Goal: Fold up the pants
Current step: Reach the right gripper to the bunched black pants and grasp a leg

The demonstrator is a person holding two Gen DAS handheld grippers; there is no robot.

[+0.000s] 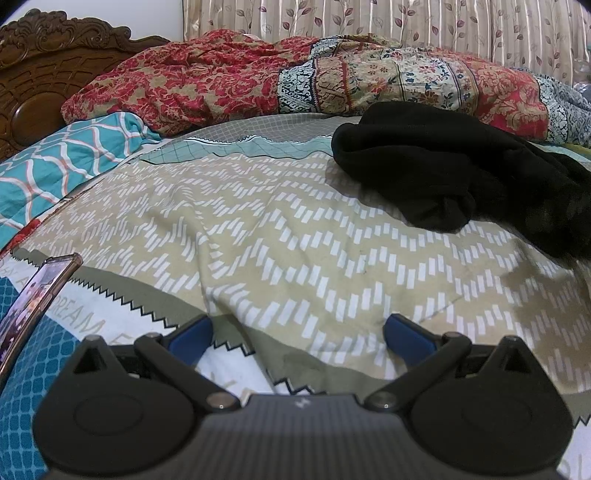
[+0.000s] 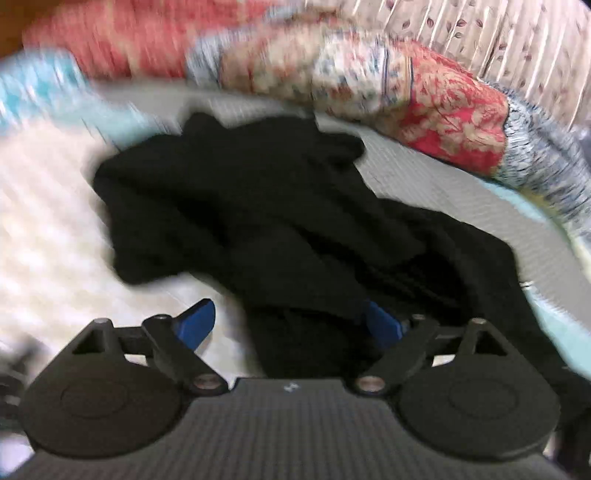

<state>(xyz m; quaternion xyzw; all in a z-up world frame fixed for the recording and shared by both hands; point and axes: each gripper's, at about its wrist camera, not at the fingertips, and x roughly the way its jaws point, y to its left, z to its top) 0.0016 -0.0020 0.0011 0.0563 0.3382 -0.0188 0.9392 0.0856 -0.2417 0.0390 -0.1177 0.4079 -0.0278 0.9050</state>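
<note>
A bedsheet (image 1: 295, 236) with a beige zigzag pattern covered the bed, printed "DREAM" near a phone (image 1: 33, 299) at its left edge. Beyond it lay a red floral quilt (image 1: 221, 81), a carved headboard (image 1: 44, 62) and leaf-print curtains (image 1: 369, 18). The black pants (image 1: 461, 173) lay crumpled just before the quilt. The left gripper (image 1: 297, 332) gaped wide, empty. The right gripper (image 2: 286, 323) stood open, dark cloth between its fingers; whether it gripped, unclear.

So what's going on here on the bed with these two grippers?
A person is starting to fold black pants lying crumpled on the bedsheet. The right gripper is over the pants, jaws open with cloth between them, not yet pinched. The left gripper hovers wide open over bare sheet.
</note>
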